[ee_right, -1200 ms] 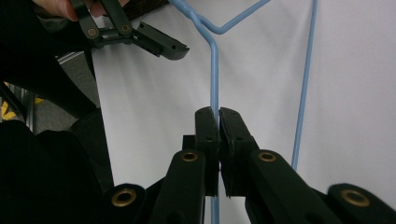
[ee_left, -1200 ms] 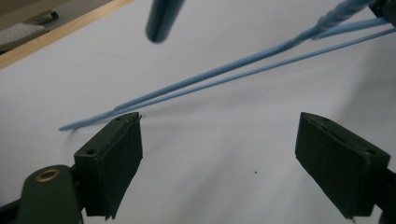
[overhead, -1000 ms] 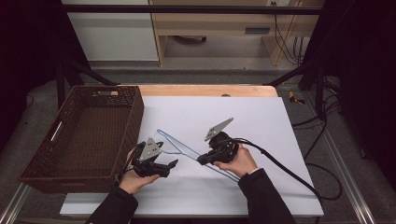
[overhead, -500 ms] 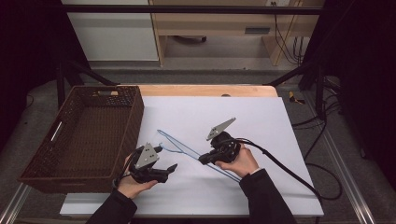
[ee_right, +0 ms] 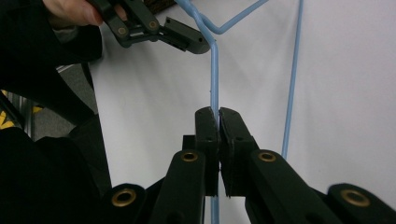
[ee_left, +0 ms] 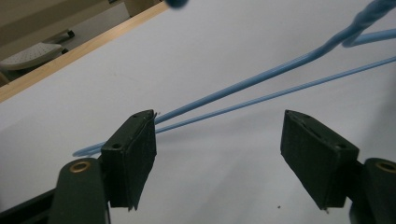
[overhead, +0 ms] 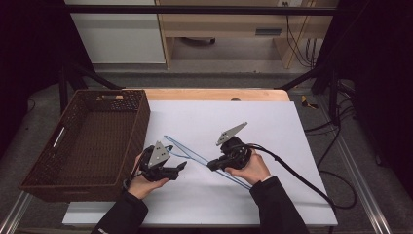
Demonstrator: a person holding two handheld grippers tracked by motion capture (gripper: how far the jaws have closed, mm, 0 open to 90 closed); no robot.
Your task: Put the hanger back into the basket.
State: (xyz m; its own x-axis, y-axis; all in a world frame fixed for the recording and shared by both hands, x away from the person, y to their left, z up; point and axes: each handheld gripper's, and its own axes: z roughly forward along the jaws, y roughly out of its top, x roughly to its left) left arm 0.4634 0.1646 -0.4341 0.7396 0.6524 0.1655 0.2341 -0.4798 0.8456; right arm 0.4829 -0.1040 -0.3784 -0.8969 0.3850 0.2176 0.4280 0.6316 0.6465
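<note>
With right gripper (ee_right: pixel 218 114) clamped on thin blue wire hanger (overhead: pixel 195 155) lying on white tabletop (overhead: pixel 272 122), left gripper (ee_left: pixel 219 140), apart but just closing, to be brought onto wire beside dark wicker basket (overhead: pixel 87 141).

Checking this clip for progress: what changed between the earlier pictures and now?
The left gripper shifted slightly by the hanger's hook end, its jaws closing a little with nothing pinched. The right gripper kept its grip on the wire; the basket stayed put.
</note>
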